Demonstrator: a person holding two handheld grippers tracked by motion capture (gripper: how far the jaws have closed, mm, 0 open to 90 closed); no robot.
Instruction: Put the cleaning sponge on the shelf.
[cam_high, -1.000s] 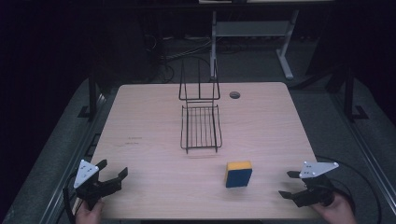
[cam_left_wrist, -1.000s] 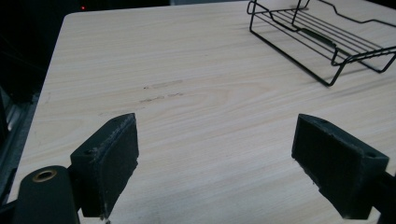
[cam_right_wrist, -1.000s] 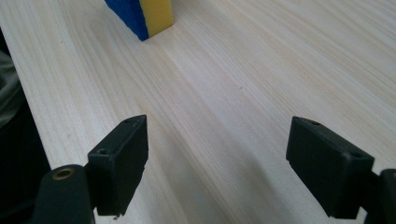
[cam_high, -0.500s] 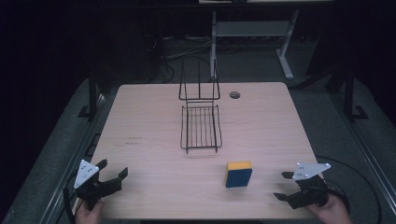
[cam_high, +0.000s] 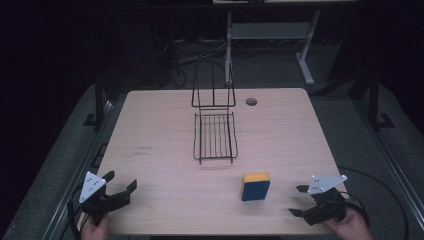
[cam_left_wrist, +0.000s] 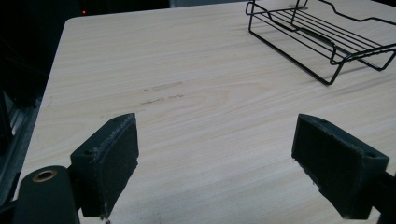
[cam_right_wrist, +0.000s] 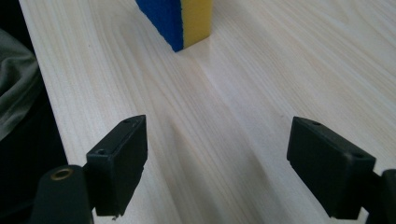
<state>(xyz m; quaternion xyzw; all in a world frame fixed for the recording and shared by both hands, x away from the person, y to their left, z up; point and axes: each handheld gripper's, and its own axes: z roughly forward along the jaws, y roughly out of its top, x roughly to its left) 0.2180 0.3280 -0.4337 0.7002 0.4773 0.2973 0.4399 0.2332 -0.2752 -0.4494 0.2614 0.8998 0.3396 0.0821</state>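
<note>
In the high view, the left gripper (cam_high: 121, 190) sits near the table's (cam_high: 160, 130) near-left corner, jaws spread wide with nothing between them. Its own view looks across bare wood towards the wire rack (cam_left_wrist: 322, 37) at about two o'clock, well apart.

The rack (cam_high: 215, 135) lies at mid-table, its long axis running from twelve to six o'clock, with its tall wire back at the far end.

The sponge (cam_high: 255, 186), blue with a yellow face, stands on edge on the near part of the table, at about five o'clock from the rack.

The right gripper (cam_high: 299, 201), jaws likewise parted and empty, is at the near-right edge and aimed leftward. From it the sponge lies near, at about ten o'clock; in the right gripper view the sponge (cam_right_wrist: 180, 21) stands ahead, slightly left of centre. The right hand is clearly nearer and probably the one to take it.
</note>
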